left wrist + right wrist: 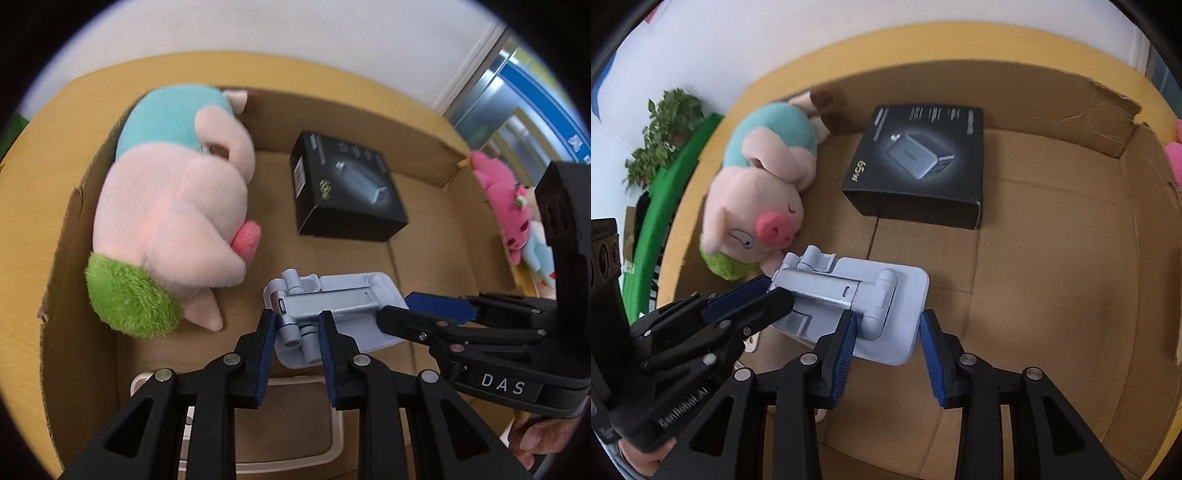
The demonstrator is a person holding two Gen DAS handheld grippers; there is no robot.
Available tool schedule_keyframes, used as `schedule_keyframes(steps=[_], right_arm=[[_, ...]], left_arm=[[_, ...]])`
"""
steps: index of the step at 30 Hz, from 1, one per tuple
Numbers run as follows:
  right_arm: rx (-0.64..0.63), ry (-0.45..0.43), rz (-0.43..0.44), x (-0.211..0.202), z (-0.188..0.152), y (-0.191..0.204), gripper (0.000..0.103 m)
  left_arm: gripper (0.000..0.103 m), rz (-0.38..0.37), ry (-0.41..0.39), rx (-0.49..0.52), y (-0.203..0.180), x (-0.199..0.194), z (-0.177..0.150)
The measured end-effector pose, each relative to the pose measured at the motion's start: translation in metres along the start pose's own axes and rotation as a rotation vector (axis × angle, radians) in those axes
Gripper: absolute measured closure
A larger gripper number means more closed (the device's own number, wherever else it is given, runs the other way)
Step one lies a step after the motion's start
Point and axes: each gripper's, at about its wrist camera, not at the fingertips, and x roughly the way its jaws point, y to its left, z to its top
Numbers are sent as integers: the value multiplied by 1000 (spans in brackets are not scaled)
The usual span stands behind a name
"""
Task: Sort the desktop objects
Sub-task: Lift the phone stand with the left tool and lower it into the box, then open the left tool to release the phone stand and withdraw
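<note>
A pale blue folding phone stand point(332, 306) point(857, 295) is held over the floor of an open cardboard box point(424, 258) point(1052, 277). My left gripper point(295, 325) point(768, 291) is shut on the stand's hinge end. My right gripper point(886, 325) point(402, 306) is shut on the stand's base plate at the other end. A pink pig plush point(177, 221) point(764, 192) with a green hat lies in the box at the left. A black charger box point(343, 184) point(923, 166) lies at the box's far side.
A beige tray rim point(332, 435) lies in the box under the left gripper. A pink plush point(506, 199) lies outside the box at the right. A green cloth point(665, 206) and a potted plant point(661, 136) stand beyond the box's left wall.
</note>
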Motion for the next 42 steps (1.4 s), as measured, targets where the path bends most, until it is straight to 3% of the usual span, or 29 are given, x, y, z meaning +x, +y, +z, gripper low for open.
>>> schedule_keyframes(steps=[3, 7, 10, 12, 13, 14, 15, 17, 18, 20, 25, 32, 36, 42], right_arm=[[-4, 49, -22, 18, 1, 2, 68], [-2, 74, -37, 28, -8, 3, 65], [-30, -11, -63, 5, -18, 8, 51], [-85, -148, -125, -34, -34, 17, 32], [-108, -205, -151, -49, -43, 21, 28], [-139, -290, -199, -71, -57, 26, 19], [-164, -367, -245, -90, -73, 30, 9], [-220, -519, -323, -124, -110, 37, 0], [-241, -567, -343, -134, -124, 40, 0], [-271, -640, -375, -149, -158, 43, 0], [-253, -701, -343, -164, -204, 36, 0], [-265, -678, -268, -163, -247, 14, 0], [-253, -618, -203, -152, -265, -24, 0], [-185, -434, -107, -112, -265, -93, 0]], left_arm=[[82, 13, 43, -20, 7, 9, 0], [82, 41, 8, -30, 8, -4, -5], [82, 13, -99, -23, 9, -35, -11], [81, 44, -252, 31, 0, -72, -24], [80, 69, -336, 67, -8, -92, -34], [71, 89, -424, 107, -18, -113, -48], [51, 97, -492, 134, -25, -130, -58], [17, 115, -650, 174, -41, -165, -91], [17, 123, -717, 187, -47, -176, -105], [17, 131, -774, 210, -60, -187, -124], [17, 90, -778, 205, -84, -182, -148], [17, 90, -705, 217, -97, -154, -184], [17, 94, -647, 190, -88, -140, -202], [17, 93, -569, 133, -72, -121, -221]])
